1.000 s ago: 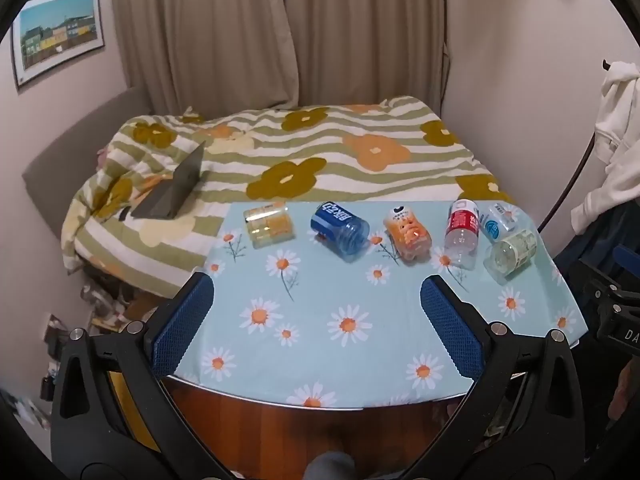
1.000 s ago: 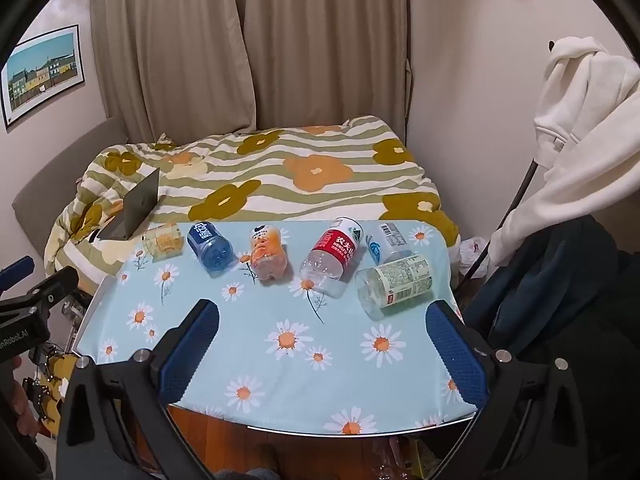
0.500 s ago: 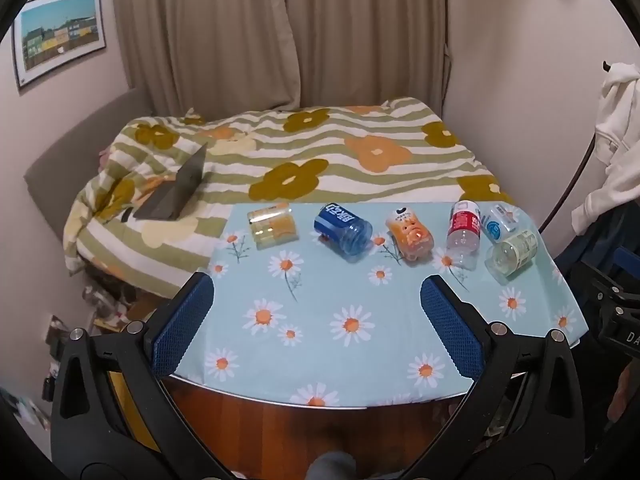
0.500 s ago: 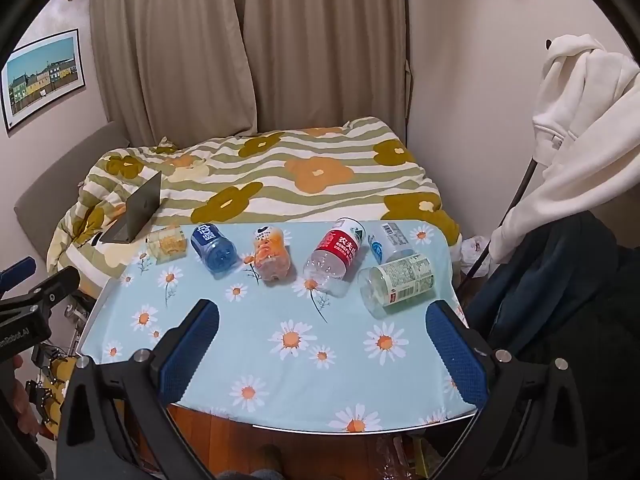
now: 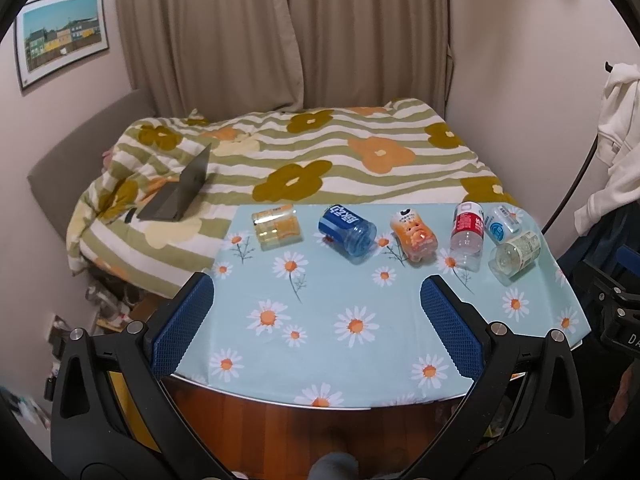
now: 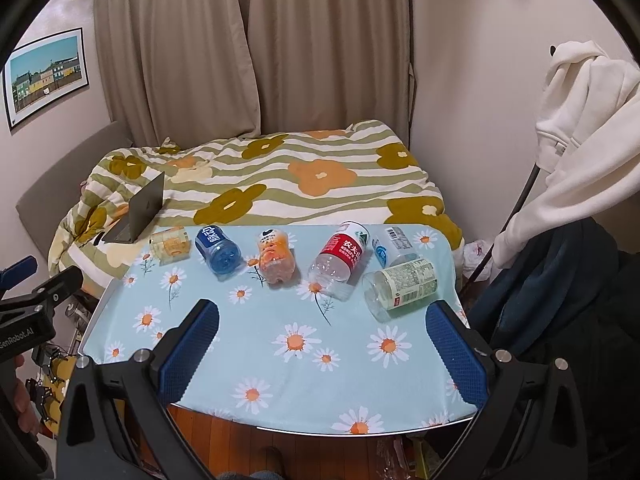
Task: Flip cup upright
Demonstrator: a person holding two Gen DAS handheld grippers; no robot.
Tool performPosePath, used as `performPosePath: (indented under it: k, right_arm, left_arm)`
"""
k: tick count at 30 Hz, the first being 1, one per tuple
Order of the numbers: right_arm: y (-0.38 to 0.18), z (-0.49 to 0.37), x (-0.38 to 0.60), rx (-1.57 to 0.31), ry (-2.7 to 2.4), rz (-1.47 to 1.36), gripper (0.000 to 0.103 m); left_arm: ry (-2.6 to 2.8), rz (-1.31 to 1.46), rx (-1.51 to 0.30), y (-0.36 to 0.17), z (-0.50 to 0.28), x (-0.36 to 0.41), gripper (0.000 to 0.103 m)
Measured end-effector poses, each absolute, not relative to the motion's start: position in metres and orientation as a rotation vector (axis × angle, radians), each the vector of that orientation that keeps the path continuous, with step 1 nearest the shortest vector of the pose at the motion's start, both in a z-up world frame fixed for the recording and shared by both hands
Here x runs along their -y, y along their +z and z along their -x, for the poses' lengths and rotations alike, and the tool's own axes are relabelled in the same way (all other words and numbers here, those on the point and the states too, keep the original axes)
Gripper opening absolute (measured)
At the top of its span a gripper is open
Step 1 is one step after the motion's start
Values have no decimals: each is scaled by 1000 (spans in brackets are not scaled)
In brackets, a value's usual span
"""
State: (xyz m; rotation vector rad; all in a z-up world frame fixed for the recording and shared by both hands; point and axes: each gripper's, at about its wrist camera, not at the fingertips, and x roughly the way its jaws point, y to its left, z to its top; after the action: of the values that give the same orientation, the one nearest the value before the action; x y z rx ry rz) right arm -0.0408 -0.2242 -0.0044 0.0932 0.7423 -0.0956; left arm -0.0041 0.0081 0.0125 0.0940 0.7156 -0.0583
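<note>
Several cut-bottle cups lie on their sides in a row at the table's far edge: a yellow one (image 5: pixel 276 227) (image 6: pixel 171 245), a blue one (image 5: pixel 347 229) (image 6: pixel 218 248), an orange one (image 5: pixel 414 236) (image 6: pixel 275 255), a red-labelled clear one (image 5: pixel 467 229) (image 6: pixel 340 259), a small blue-white one (image 5: pixel 501 224) (image 6: pixel 392 245) and a green-labelled one (image 5: pixel 516 253) (image 6: pixel 402 285). My left gripper (image 5: pixel 316 320) is open and empty above the table's near edge. My right gripper (image 6: pixel 322 342) is open and empty, near the front too.
The table (image 5: pixel 360 356) has a light blue daisy cloth. Behind it is a bed with a flowered striped duvet (image 5: pixel 320 160) and an open laptop (image 5: pixel 182 194). A white garment (image 6: pixel 584 128) hangs on a stand at the right.
Both views have shifted slightly; the cups sit a little farther right in the left view and in the right view. No cup has moved on the table.
</note>
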Motion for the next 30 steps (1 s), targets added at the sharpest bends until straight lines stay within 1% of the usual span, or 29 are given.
performPosePath:
  k: [30]
  right_arm:
    - [-8, 39, 221, -741, -95, -92, 103]
  left_arm:
    - [-49, -95, -716, 13, 3, -10, 103]
